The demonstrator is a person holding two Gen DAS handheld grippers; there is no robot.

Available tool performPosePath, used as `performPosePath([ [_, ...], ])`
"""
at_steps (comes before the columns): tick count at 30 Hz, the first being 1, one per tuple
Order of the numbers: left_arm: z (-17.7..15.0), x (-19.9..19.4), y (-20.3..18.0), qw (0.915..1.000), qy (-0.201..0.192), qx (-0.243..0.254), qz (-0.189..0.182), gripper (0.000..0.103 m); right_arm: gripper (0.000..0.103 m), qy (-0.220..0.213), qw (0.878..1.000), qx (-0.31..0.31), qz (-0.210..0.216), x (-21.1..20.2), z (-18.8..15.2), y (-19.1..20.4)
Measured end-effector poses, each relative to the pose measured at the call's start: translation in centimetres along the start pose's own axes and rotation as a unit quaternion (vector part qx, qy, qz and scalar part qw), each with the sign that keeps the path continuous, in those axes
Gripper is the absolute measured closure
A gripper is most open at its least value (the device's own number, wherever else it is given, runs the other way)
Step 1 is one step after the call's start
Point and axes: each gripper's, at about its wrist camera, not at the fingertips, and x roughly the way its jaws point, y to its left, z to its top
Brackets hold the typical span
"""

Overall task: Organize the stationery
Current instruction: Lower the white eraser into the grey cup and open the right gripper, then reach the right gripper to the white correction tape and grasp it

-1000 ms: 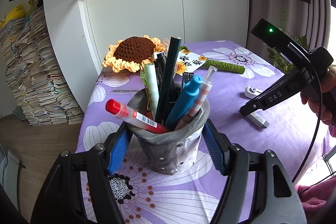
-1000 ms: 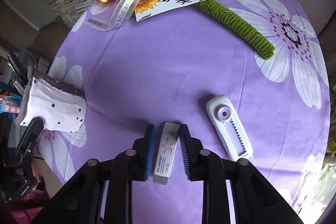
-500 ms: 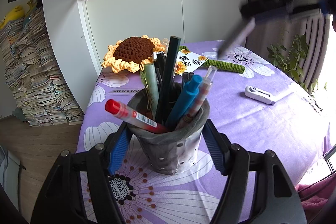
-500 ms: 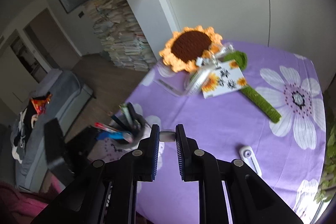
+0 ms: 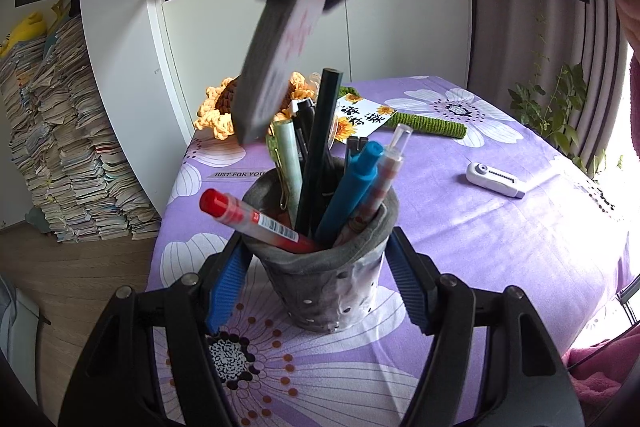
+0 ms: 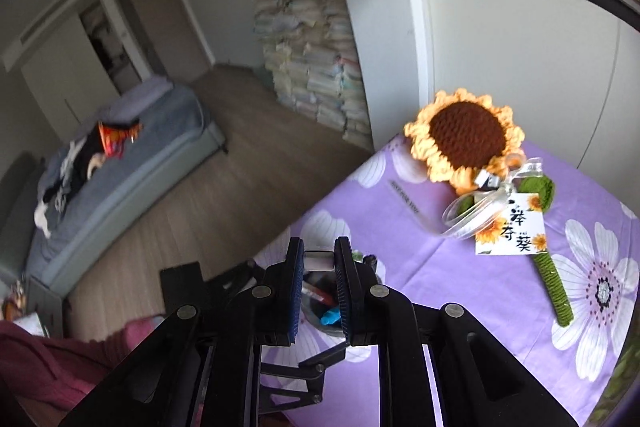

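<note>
- The grey felt pen cup with small punched holes (image 5: 326,267) stands on the near left part of the tabletop (image 5: 500,227), which wears a purple cloth printed with white daisies.
- The left claw (image 5: 320,279) is spread wide, its ribbed blue pads (image 5: 228,279) on either side of the cup; whether they press its soft wall cannot be told.
- The cup is crowded: a red-capped pen with a barcode label (image 5: 248,219) leans out to the left, beside a pale green pen (image 5: 289,163), a tall black pencil (image 5: 320,143), a blue pen (image 5: 352,187) and a clear-capped patterned pen (image 5: 384,171).
- The right claw (image 6: 319,263) is closed narrowly on a flat white rectangular eraser in a paper sleeve (image 5: 276,59), held high over the cup, blurred and tilted, its lower end just above the pen tips.
- In the right wrist view the eraser's end (image 6: 319,261) shows between the blue pads, with the cup's open mouth below.
- At the far side lies a crocheted yellow-and-brown sunflower (image 6: 464,137) with a knitted green stem (image 6: 554,295), a clear ribbon and a white card (image 6: 510,231).
- A white plastic toothed correction-tape dispenser (image 5: 496,179) lies well apart on the right.
- Left of the tabletop, stacked books (image 5: 60,147) rise from the wooden floor against a white cabinet (image 5: 136,87).
</note>
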Motion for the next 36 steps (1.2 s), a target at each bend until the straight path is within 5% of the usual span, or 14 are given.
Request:
performPosePath([
  [16, 0.0, 0.1, 0.0, 1.0, -0.002, 0.002, 0.0, 0.035, 0.086, 0.095, 0.994, -0.043, -0.031, 4.2, -0.3, 0.5],
  [26, 0.0, 0.4, -0.1, 1.0, -0.001, 0.0, -0.002, 0.035, 0.086, 0.044, 0.999, 0.022, -0.007, 1.0, -0.6, -2.0],
  [31, -0.1, 0.4, -0.3, 1.0, 0.001, -0.001, 0.0, 0.035, 0.082, 0.043, 0.992, 0.084, -0.088, -1.0, -3.0, -7.2],
  [33, -0.2, 0.3, -0.3, 1.0, 0.002, -0.001, 0.001, 0.035, 0.064, 0.071, 0.981, 0.123, -0.133, -0.9, -5.2, -10.4],
  [36, -0.1, 0.3, -0.4, 1.0, 0.003, 0.0, 0.003, 0.035, 0.06, 0.112, 0.963, 0.165, -0.179, -0.1, -8.5, -14.0],
])
